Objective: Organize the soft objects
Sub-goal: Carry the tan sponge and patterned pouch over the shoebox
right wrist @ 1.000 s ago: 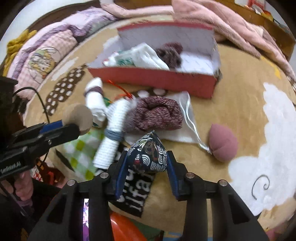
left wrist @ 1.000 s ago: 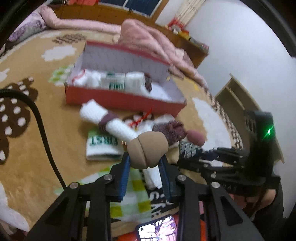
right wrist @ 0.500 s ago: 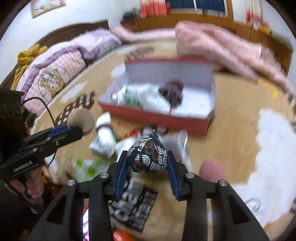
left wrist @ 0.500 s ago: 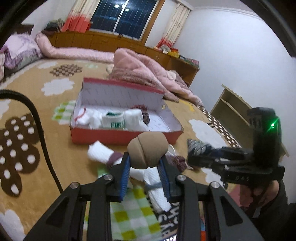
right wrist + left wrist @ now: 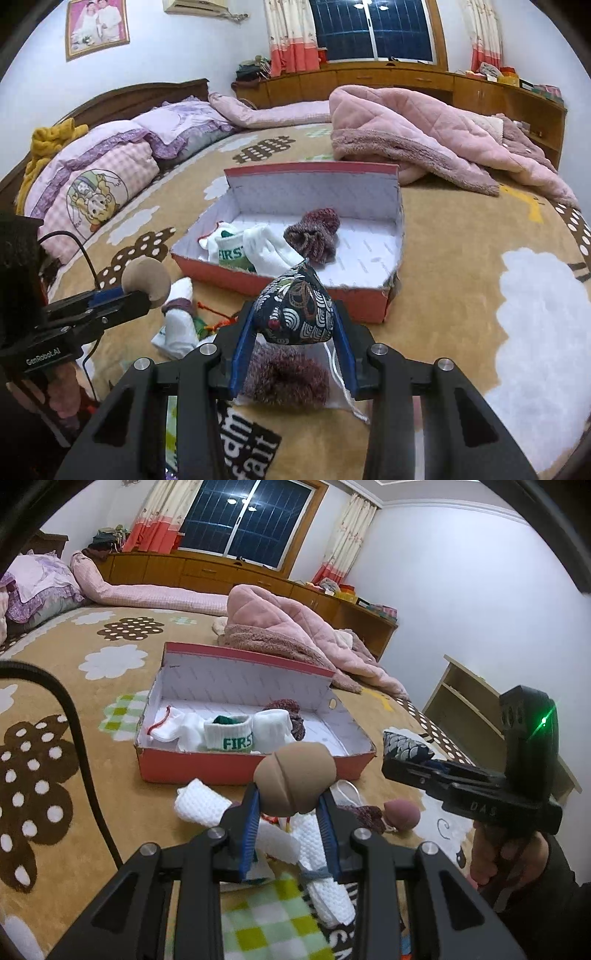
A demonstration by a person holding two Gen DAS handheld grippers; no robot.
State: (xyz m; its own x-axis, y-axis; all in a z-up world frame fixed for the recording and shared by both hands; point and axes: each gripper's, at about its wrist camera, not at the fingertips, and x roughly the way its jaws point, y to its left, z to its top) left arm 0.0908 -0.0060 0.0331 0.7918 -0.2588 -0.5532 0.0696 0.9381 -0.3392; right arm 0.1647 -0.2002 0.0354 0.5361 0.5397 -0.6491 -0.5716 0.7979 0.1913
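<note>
In red box (image 5: 369, 301): 1 maroon sock (image 5: 314, 236) | white socks (image 5: 221, 731): 3

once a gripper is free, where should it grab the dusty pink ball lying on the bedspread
Grip the dusty pink ball across its round middle, coming from above. It lies alone on the bedspread, right of the maroon knit bundle, so its sides look clear for the fingers.

Both cams sit right behind their own jaws, angled down across the tan flower-print bedspread (image 5: 110, 686) toward the dark window wall. Left view comes in from the left, right view from the right, both pretty close to the open red cardboard box (image 5: 236, 771) (image 5: 373, 306). They share that box, and each catches the other gripper at its edge.
</note>
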